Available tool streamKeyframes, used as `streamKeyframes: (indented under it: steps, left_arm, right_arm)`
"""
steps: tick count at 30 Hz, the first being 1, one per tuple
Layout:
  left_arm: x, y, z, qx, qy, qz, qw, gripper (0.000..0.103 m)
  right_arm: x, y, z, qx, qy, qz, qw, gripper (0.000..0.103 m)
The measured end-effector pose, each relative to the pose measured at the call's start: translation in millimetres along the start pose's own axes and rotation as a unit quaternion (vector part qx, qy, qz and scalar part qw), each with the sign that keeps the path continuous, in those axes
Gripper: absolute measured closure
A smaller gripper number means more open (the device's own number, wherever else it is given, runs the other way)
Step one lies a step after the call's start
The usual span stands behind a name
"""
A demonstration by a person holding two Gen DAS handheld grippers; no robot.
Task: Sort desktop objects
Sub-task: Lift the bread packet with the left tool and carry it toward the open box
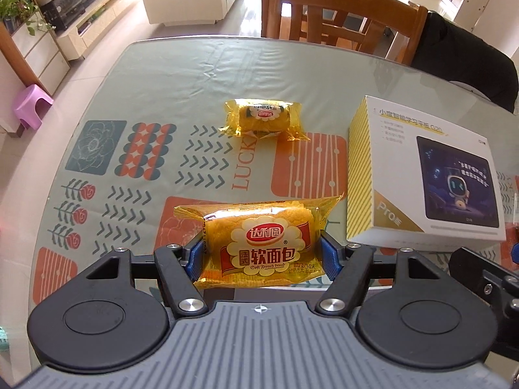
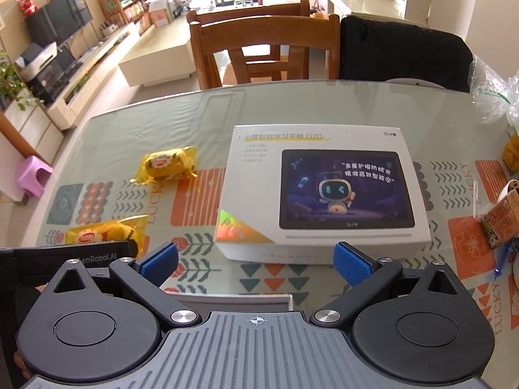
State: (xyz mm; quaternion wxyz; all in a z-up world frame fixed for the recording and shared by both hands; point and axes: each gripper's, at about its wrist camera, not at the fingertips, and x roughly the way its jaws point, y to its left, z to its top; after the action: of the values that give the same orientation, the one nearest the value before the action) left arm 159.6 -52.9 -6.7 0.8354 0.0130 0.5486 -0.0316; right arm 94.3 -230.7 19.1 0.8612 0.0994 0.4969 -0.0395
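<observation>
left gripper (image 1: 259,254) has its blue pads pressed against both sides of the near bread pack (image 1: 256,243), so it's clamped on it; can't tell if the pack is lifted or resting on the table (image 1: 162,74). right gripper (image 2: 256,264) is spread wide with nothing between the fingers, hanging just short of the tablet box (image 2: 321,191). second bread pack (image 1: 262,118) lies further out on the table, well apart from the first, left of the box. no obvious sorting spot in view, so progress is unclear: either this pack is being collected or being placed. the two breads aren't grouped as things stand.
</observation>
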Motion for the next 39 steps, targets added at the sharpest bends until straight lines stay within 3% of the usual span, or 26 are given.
streamKeyframes:
  steps: [21,39]
  left_arm:
    - [-34,-5,-66,0.007,0.0,-0.008,0.9999,0.018]
    - [-9,-6,-133,0.016,0.042,-0.011,0.9989,0.018]
  right_arm:
    - [-39,-6,-55,0.006,-0.004,-0.002,1.0,0.0]
    - [-59,-9,-89,-0.005,0.008,-0.029,1.0,0.0]
